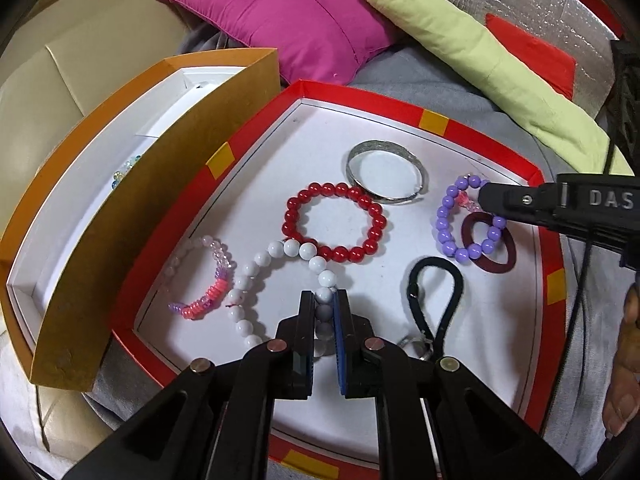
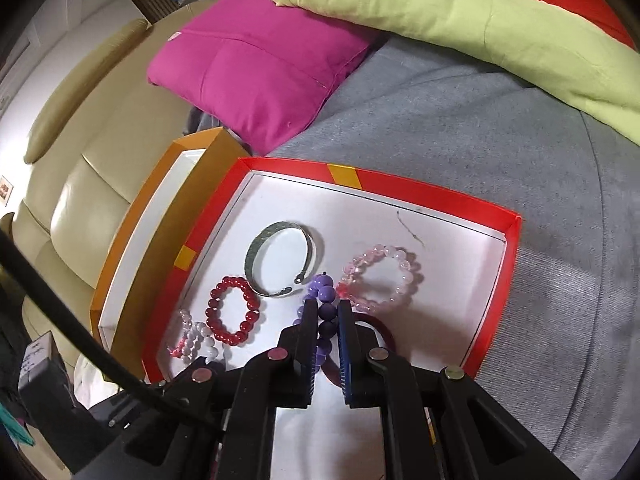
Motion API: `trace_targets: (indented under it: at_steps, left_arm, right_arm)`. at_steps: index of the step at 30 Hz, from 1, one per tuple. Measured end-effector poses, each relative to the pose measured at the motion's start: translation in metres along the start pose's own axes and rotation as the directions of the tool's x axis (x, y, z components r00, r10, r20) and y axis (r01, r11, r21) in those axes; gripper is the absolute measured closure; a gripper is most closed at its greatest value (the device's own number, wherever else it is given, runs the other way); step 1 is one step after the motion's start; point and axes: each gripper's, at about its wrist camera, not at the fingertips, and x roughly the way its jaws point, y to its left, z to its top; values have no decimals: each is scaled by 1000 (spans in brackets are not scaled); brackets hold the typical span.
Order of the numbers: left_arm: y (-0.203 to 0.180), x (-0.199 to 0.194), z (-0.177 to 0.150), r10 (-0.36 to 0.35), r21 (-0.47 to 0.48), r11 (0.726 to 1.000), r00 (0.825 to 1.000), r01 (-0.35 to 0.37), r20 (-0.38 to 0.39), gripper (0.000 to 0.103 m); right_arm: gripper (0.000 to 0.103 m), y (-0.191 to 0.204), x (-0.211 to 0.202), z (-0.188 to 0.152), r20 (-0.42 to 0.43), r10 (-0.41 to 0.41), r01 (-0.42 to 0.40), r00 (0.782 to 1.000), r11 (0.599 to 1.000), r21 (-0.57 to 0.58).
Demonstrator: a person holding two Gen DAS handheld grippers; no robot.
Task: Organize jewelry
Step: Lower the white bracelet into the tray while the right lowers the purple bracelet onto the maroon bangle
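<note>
- Right now both tools are mid-grasp. The left gripper (image 1: 324, 300) has its two fingers drawn in on either side of a strand of the white round-bead bracelet (image 1: 280, 276), with beads wedged between the pads, so it reads as pinching that strand.
- Likewise the right gripper (image 2: 325, 312) is pressed in on the purple bead bracelet (image 2: 323, 300); several purple beads sit between its fingers, and from the left wrist view its tip meets the same bracelet (image 1: 468, 220) at the top.
- Under the purple beads lies a dark maroon elastic hair band (image 1: 496, 248), overlapping them, so it may get dragged along.
- Around the grasps, still lying on the white floor of the red-rimmed shallow cardboard tray (image 1: 404, 108): a red glossy bead bracelet (image 1: 334, 222) touching the white one, a silver metal cuff bangle (image 1: 386, 176), a pink and clear bead bracelet (image 1: 200, 276), a black elastic loop (image 1: 436, 300), and a pale pink crystal bracelet (image 2: 380, 278).
- Left of the tray stands the orange cardboard box with a white lining (image 1: 168, 176), with a few small pale beads showing inside.
- Step in hand, as I judge it: picking up two bracelets for sorting. Next each needs lifting clear of its neighbours, then carrying, probably to the orange box.
</note>
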Motion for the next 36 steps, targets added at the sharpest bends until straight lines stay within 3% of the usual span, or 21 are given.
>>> trace_targets:
  at_steps: [21, 27, 30, 32, 34, 36]
  left_arm:
    - [-9, -1, 1, 7, 25, 1000, 1000, -7, -9, 93]
    - [-1, -1, 3, 25, -14, 1000, 1000, -25, -14, 93]
    - [2, -6, 3, 26, -37, 999, 1000, -27, -8, 91]
    - [3, -11, 4, 33, -44, 998, 999, -33, -4, 86]
    - [4, -18, 4, 48, -51, 998, 999, -47, 5, 55]
    - [5, -29, 5, 60, -65, 996, 997, -58, 40, 44]
  right_arm:
    - [93, -1, 13, 3, -41, -36, 35, 999, 999, -24]
    - [89, -1, 3, 4, -26, -47, 46, 999, 999, -28]
    - [77, 0, -7, 4, -8, -53, 53, 999, 998, -33]
    - [67, 1, -17, 3, 9, -60, 60, 998, 997, -41]
    - [63, 3, -27, 1, 22, -67, 68, 998, 996, -54]
    - [58, 4, -38, -2, 38, -74, 77, 997, 995, -70]
